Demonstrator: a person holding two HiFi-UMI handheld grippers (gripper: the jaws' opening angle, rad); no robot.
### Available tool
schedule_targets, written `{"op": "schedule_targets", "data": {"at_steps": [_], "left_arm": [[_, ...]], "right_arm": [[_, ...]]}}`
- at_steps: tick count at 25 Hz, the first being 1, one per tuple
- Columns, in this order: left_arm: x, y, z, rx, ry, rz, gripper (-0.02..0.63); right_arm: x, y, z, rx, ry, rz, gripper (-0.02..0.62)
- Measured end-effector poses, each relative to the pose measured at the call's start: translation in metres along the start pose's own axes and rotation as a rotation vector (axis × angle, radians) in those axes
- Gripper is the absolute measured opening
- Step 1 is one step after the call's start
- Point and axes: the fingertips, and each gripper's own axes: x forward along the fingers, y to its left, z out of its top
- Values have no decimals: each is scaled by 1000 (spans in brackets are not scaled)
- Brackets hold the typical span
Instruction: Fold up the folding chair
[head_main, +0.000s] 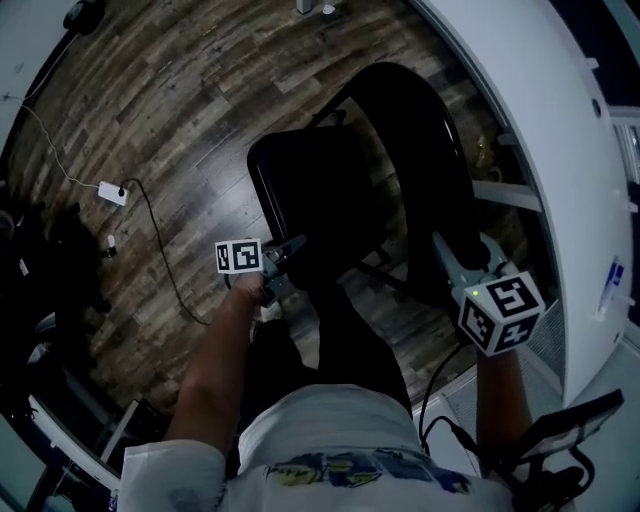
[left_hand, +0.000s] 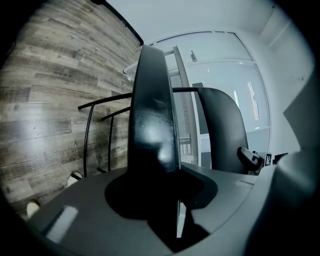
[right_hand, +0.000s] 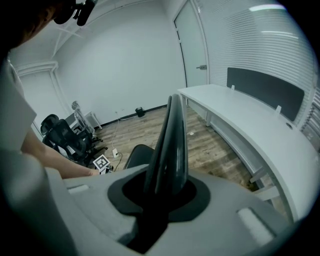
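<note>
- The left gripper (head_main: 285, 262) is pinched on the front edge of the seat (head_main: 310, 180), which is seen edge-on between its jaws.
- The right gripper (head_main: 455, 265) is clamped on the top rim of the backrest (head_main: 410, 130).
- The chair (head_main: 350, 170) is stood on the wood floor (head_main: 180, 120), just beside the white desk (head_main: 530, 120), not yet folded.
- The seat could be lost from so narrow a pinch if swung off-line.
- The legs could be skidded, or the desk struck, if the backrest is pushed.
</note>
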Motion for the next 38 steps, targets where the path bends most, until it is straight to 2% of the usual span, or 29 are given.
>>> {"op": "schedule_targets", "data": {"at_steps": [6,22,38], "left_arm": [[17,-31,0,16,32,-4,132],[54,-71,2,5,37,148,132],[87,-105,5,4,78,304,129]], "right_arm": [[-6,1,5,0,1,-7,74],[-18,10,14,9,-3,-34,72],[-18,51,25,-11,4,-99,72]]}}
